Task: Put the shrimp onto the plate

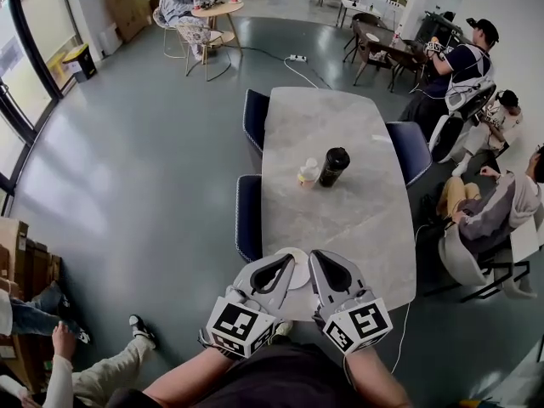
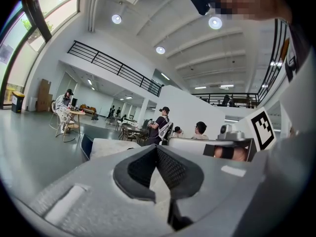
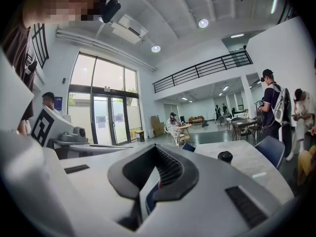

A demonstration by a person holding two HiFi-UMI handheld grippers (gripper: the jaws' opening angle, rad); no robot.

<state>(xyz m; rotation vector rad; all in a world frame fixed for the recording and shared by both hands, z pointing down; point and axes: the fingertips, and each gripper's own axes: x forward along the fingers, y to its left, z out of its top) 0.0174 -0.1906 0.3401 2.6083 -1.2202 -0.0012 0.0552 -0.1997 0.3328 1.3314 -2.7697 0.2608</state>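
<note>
Although both grippers hover side by side at the near end of the table (image 1: 340,219), each has its jaws closed tip to tip with nothing clamped between them. The left gripper (image 1: 282,267) (image 2: 157,149) shows only a pale surface through the dark-padded hollow behind its tips. The right gripper (image 1: 323,262) (image 3: 156,148) shows a blue, white and red scrap in the same hollow, too cut off to identify. The white plate (image 1: 300,274) lies just under and between the two sets of jaw tips, and most of its rim is hidden by the gripper bodies. The shrimp cannot be made out in any view. Well beyond the jaws stand a black lidded cup (image 1: 333,166) (image 3: 225,156) and, touching or just beside it, a small pale tub (image 1: 308,174) whose contents are too small to tell. Each gripper's view catches the other's marker cube at its edge, partly cropped.
</note>
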